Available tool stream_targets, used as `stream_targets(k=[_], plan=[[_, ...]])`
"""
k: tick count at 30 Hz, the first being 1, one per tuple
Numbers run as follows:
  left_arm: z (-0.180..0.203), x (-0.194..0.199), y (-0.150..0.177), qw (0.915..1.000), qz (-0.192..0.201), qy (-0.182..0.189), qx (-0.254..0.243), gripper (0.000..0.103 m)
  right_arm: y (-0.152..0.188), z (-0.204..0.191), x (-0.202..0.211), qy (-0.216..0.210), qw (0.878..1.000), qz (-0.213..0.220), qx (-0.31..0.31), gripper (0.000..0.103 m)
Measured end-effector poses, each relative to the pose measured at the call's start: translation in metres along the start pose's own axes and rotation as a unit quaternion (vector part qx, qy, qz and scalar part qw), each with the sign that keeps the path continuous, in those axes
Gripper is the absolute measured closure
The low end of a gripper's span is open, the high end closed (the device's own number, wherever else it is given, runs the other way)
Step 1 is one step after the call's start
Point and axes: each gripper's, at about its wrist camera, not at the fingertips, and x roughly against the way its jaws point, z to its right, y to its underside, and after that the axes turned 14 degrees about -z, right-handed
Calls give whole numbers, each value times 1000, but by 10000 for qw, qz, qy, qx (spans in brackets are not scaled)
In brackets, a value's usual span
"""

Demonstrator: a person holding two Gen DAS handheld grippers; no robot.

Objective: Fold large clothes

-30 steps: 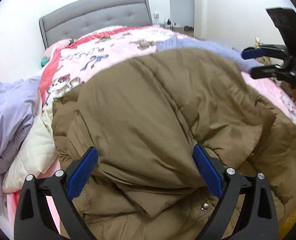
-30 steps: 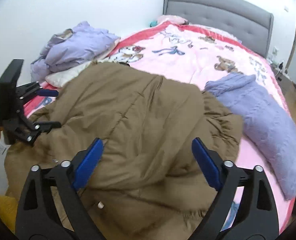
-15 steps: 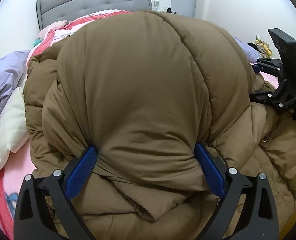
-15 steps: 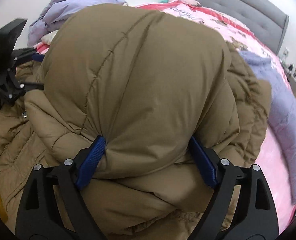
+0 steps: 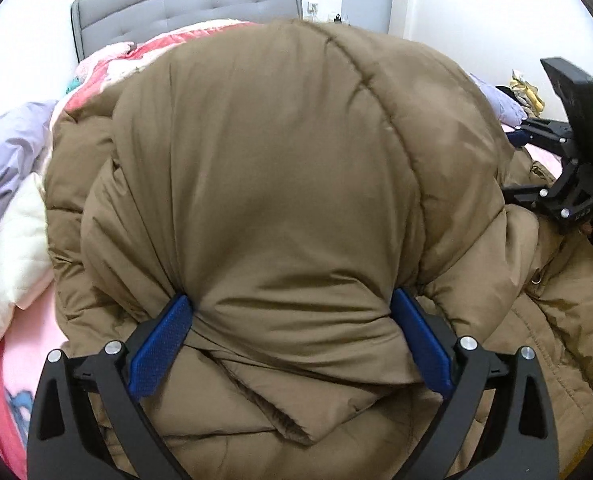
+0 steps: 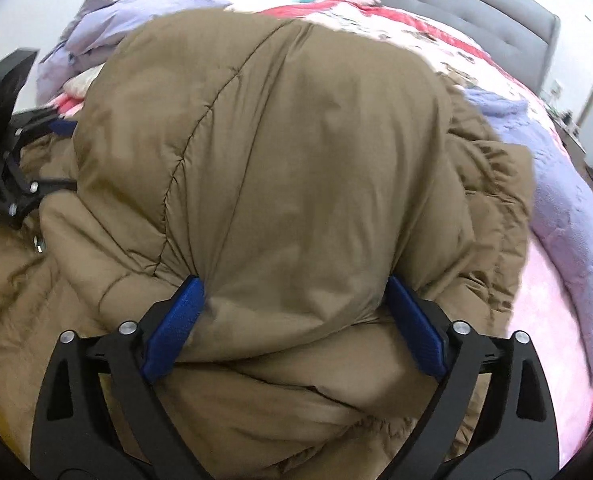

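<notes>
While brown puffer coat (image 5: 280,168) bulges, both fingers' pairs (spread wide) clamp its thick folds.

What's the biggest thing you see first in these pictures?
A huge puffy brown coat fills the middle, piled on a pink cartoon bedspread. The blue pads of the left hand-held gripper and the right hand-held gripper press its bunched folds. Purple clothes lie behind.
</notes>
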Motion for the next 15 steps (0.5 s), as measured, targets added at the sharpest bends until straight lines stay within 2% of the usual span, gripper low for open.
stream_targets(k=[4,6,8,12,15], plan=[[-1,28,5,9993,294,-214,-21,6,13,1,39,90,9984,234,-501,12],[2,52,19,9979,531,-363,-21,5,34,2,65,272,9961,293,-784,12],[4,73,41,9973,600,-422,-62,5,61,6,86,413,9935,277,-1023,10],[0,104,93,9979,293,-515,254,5,127,10,117,736,9853,-99,-1535,8],[1,125,143,9947,-47,-782,670,5,180,12,130,829,9756,-413,-1989,8]])
